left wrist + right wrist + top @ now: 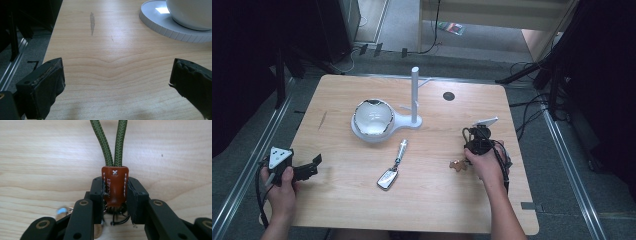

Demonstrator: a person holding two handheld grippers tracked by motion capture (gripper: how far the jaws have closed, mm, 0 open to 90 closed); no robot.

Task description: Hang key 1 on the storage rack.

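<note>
Your right gripper (115, 195) is clamped on a brown leather tag (114, 185), jaws pressing its two flat sides so the green cord loop (111, 142) hangs free ahead, likely ready for a hook. Keys (458, 164) trail on the table (437, 200) beside that hand. Your left gripper (117, 87) rests with jaws wide apart and nothing between them, near the table's left edge. Farther out: white bowl (373, 119) on the stand's base (362, 134), its post (415, 95) upright, and a car key (393, 167) lying mid-table.

Brown leather tag (114, 185) w/ white stitching; olive cord (110, 142); white bowl (373, 118).
</note>
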